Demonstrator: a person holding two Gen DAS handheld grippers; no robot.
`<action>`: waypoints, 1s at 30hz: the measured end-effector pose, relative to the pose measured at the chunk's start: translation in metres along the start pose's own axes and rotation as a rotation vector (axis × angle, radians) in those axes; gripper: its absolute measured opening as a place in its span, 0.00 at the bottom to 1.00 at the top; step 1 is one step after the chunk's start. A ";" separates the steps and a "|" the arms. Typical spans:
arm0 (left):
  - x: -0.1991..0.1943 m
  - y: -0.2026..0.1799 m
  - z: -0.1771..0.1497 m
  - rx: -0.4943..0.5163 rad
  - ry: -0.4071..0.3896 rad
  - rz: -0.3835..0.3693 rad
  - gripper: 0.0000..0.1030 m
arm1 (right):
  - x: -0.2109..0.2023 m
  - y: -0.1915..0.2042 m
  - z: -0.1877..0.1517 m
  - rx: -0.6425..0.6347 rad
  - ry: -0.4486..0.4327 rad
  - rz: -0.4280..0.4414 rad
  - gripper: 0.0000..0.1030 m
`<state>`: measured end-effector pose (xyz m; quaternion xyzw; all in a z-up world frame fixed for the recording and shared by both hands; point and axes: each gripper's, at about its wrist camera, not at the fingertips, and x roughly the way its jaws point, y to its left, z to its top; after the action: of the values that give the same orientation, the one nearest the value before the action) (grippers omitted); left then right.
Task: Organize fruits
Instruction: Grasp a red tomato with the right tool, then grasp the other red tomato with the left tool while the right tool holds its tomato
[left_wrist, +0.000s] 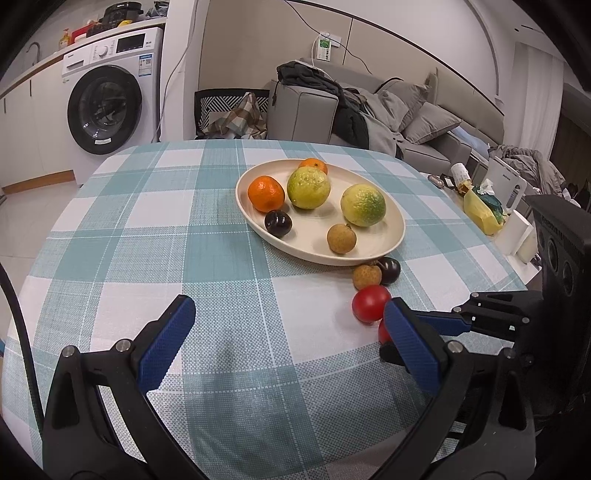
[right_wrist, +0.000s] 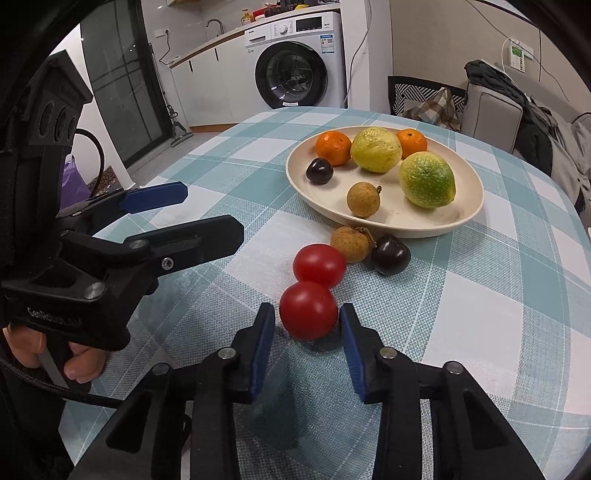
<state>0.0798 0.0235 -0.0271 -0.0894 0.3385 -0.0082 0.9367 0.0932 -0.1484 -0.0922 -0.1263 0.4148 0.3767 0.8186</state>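
On the checked tablecloth (right_wrist: 480, 314), you have roughly half the job behind you: the cream plate (right_wrist: 469, 218) already holds two oranges (right_wrist: 333, 147), two yellow-green citrus fruits (right_wrist: 427, 180), one dark plum (right_wrist: 319, 170) and one brown longan (right_wrist: 363, 199). Four pieces are left on the cloth, just in front of the plate's near rim: a second longan (right_wrist: 351, 244) touching a second dark plum (right_wrist: 390, 254), and two red tomatoes touching each other, the far tomato (right_wrist: 319, 265) and the near tomato (right_wrist: 308, 310).

Your right gripper (right_wrist: 307, 334) has the near tomato between its blue pads, with the jaws drawn in almost to the fruit. The right pad looks to be touching its side; on the left a sliver of cloth shows, so I judge the grip as closing rather than firm.

Your left gripper (left_wrist: 284, 332) hangs wide open over bare cloth, off to the side, holding nothing.

The near tomato is close to round, so you have no real long axis to line up with. I cannot see its stem end, and so cannot tell which way it points. The citrus nearest you on the plate is oval, its long axis running across the plate.
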 end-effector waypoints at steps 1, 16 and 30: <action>0.001 -0.001 -0.001 0.001 0.001 0.000 0.99 | 0.000 0.000 0.000 0.000 -0.002 0.003 0.32; 0.011 -0.014 -0.003 0.033 0.045 -0.015 0.99 | -0.029 -0.024 0.003 0.053 -0.081 -0.020 0.31; 0.031 -0.053 -0.003 0.060 0.112 -0.052 0.97 | -0.040 -0.049 0.006 0.120 -0.118 -0.086 0.31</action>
<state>0.1042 -0.0314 -0.0393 -0.0696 0.3876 -0.0476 0.9180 0.1175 -0.1991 -0.0623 -0.0724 0.3820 0.3227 0.8630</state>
